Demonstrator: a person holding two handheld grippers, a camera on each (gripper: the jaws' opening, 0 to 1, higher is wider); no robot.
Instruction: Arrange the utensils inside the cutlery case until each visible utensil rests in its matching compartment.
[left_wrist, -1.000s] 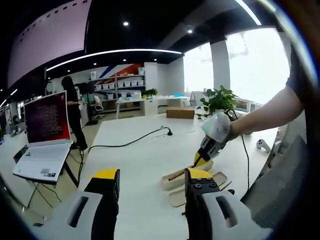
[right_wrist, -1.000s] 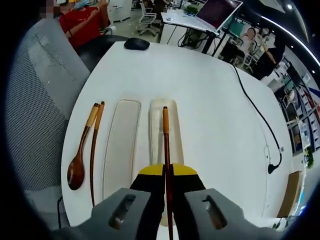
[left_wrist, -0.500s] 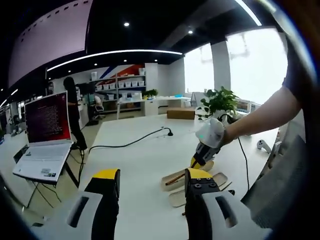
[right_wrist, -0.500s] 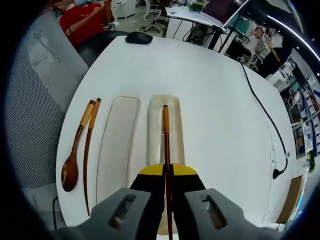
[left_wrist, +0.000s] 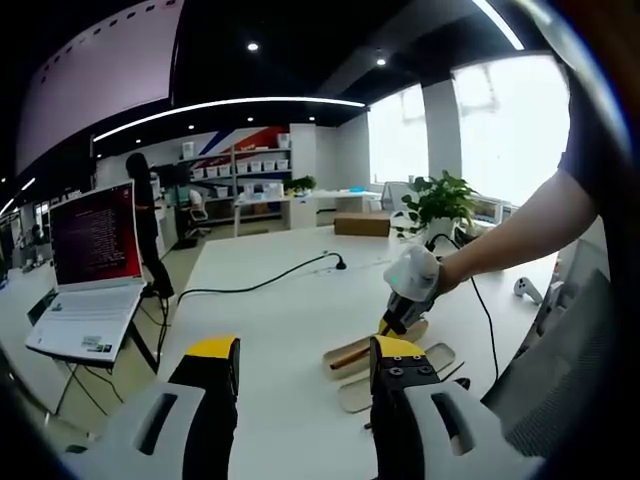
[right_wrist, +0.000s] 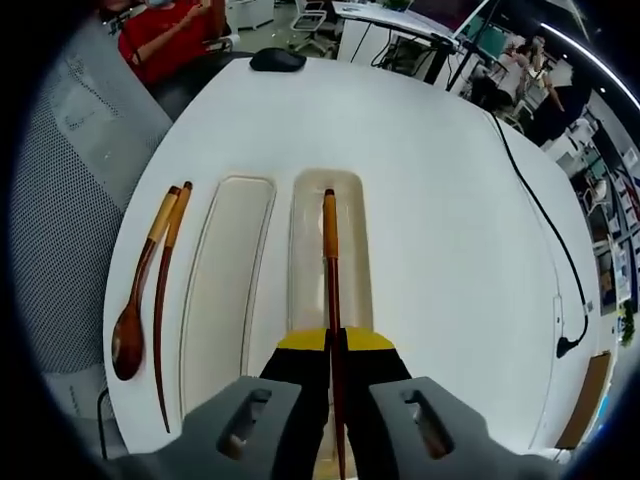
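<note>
My right gripper (right_wrist: 334, 345) has its jaws clamped on the dark wooden chopstick (right_wrist: 329, 270), its length aligned along the cream tray's right compartment (right_wrist: 303, 270); my left gripper (left_wrist: 303, 365) hangs slack-jawed, farther off.

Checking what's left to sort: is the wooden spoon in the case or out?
Out. The wooden spoon lies on the table, left of the case.
</note>
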